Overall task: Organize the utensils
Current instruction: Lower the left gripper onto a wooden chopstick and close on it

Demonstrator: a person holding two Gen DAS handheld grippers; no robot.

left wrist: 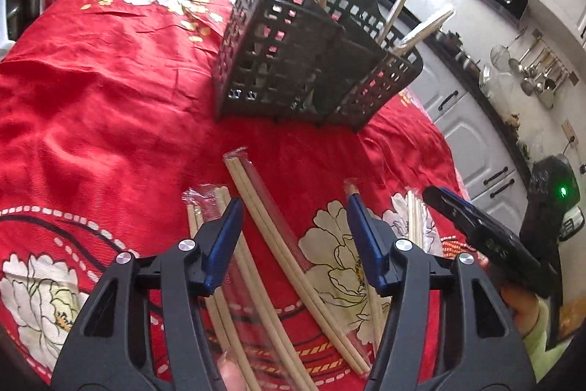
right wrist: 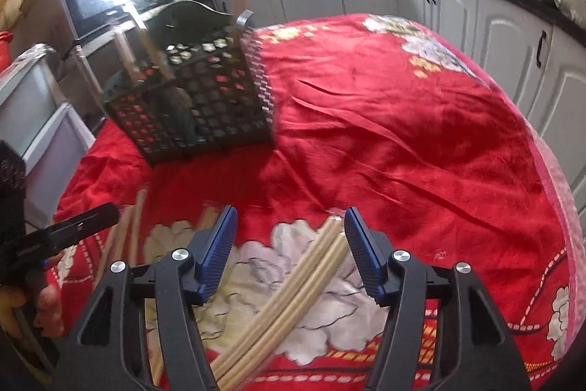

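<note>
**Both tools lowering over the wrapped chopsticks**

We are at the pick-up step. Our left tool (left wrist: 295, 207) hangs with its blue pads spread over a pair of pale wooden chopsticks in a clear wrapper (left wrist: 278, 237); the pads straddle it without pressing. Our right tool (right wrist: 289, 222) is likewise spread above another wrapped bundle of pale chopsticks (right wrist: 293, 284), nothing pinched. More pairs lie scattered on the red flowered cloth (left wrist: 91, 98) covering the desk. The black perforated plastic utensil basket (left wrist: 293, 61) stands beyond them, a few sticks already upright inside. Next, we judge, each tool must settle lower, close on one pair near its middle, then lift and tip it into the basket.
</note>
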